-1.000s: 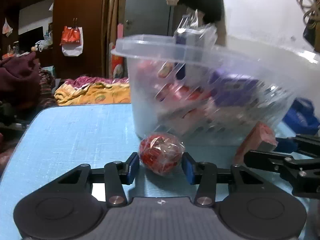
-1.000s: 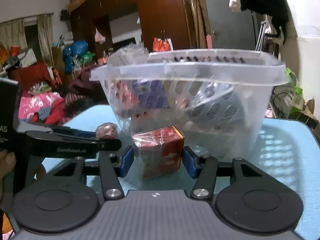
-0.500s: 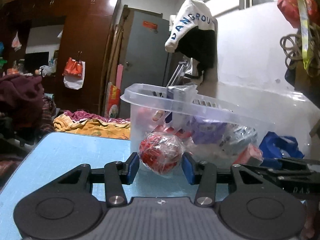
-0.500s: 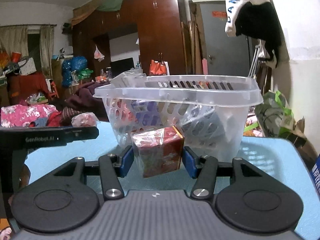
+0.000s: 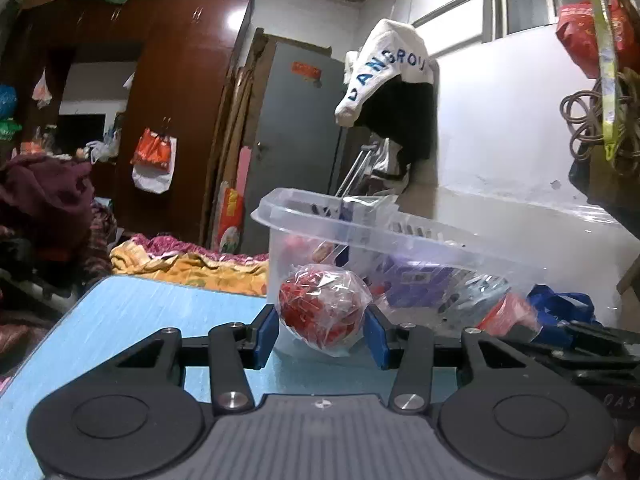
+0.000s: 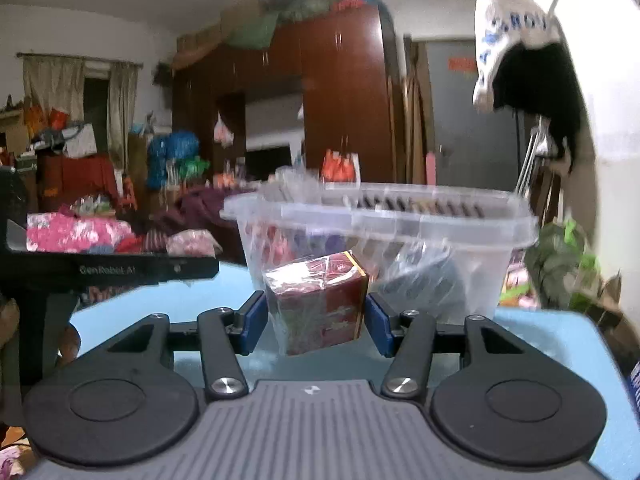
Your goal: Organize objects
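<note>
— Why were both held up off the table (image 5: 132,312)?
— To clear the basket (image 5: 360,228) rim, likely. Left gripper (image 5: 322,330) clamped the red bag (image 5: 322,308); right gripper (image 6: 316,326) clamped the box (image 6: 320,304).

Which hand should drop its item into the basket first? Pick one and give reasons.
Probably the right. Both are loaded: the right gripper clamps the red box, the left gripper the wrapped red ball. In the right view the basket sits squarely ahead; in the left view it lies off to the side.
</note>
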`<move>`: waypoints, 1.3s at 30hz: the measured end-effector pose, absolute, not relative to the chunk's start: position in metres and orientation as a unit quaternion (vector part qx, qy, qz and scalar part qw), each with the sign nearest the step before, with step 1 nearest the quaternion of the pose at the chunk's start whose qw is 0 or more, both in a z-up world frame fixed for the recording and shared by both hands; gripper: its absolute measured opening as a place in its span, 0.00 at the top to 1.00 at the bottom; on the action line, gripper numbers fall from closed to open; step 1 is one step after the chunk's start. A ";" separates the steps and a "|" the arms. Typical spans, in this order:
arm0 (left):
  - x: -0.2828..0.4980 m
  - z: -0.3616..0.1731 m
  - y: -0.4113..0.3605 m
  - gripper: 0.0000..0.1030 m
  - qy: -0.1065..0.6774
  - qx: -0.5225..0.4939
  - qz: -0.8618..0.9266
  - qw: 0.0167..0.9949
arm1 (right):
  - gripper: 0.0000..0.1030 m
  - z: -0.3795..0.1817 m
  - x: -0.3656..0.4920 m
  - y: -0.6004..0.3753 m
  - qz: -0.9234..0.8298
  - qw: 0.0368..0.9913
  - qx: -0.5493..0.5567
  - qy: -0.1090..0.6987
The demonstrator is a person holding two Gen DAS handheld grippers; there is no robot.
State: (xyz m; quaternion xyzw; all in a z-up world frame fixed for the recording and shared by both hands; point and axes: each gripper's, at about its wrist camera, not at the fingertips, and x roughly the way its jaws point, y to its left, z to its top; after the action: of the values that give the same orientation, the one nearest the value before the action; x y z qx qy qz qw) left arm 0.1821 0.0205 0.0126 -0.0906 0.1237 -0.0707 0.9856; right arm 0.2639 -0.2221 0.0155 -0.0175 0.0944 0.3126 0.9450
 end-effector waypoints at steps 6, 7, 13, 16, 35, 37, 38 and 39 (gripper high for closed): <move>0.181 0.056 0.020 0.51 0.083 -0.099 -0.124 0.984 | 0.45 0.059 0.259 -0.234 0.305 0.952 0.018 0.033; 0.187 0.071 0.017 0.51 0.079 -0.097 -0.131 0.983 | 0.45 0.075 0.269 -0.233 0.286 0.957 0.012 0.035; 0.274 0.143 -0.016 0.51 0.144 -0.087 -0.148 0.974 | 0.45 0.126 0.374 -0.234 0.209 0.968 0.024 0.135; 0.306 0.141 -0.029 0.45 0.179 -0.087 -0.139 0.970 | 0.44 0.121 0.400 -0.230 0.195 0.966 0.013 0.169; 0.241 0.128 -0.048 0.00 0.175 -0.015 -0.115 0.978 | 0.00 0.111 0.333 -0.263 0.117 0.984 0.002 0.136; 0.236 0.123 -0.051 0.00 0.173 -0.004 -0.098 0.980 | 0.00 0.108 0.330 -0.271 0.147 0.976 0.025 0.156; 0.234 0.122 -0.051 0.00 0.172 -0.005 -0.100 0.980 | 0.00 0.107 0.328 -0.275 0.158 0.974 0.035 0.156; 0.233 0.121 -0.050 0.00 0.173 -0.008 -0.101 0.980 | 0.00 0.105 0.326 -0.277 0.160 0.974 0.042 0.154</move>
State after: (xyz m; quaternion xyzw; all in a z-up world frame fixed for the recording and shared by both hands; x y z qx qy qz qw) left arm 0.2325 -0.0505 0.1210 -0.0080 0.1727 -0.1012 0.9797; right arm 0.3260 -0.2766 0.1047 0.0420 0.1536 0.1604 0.9741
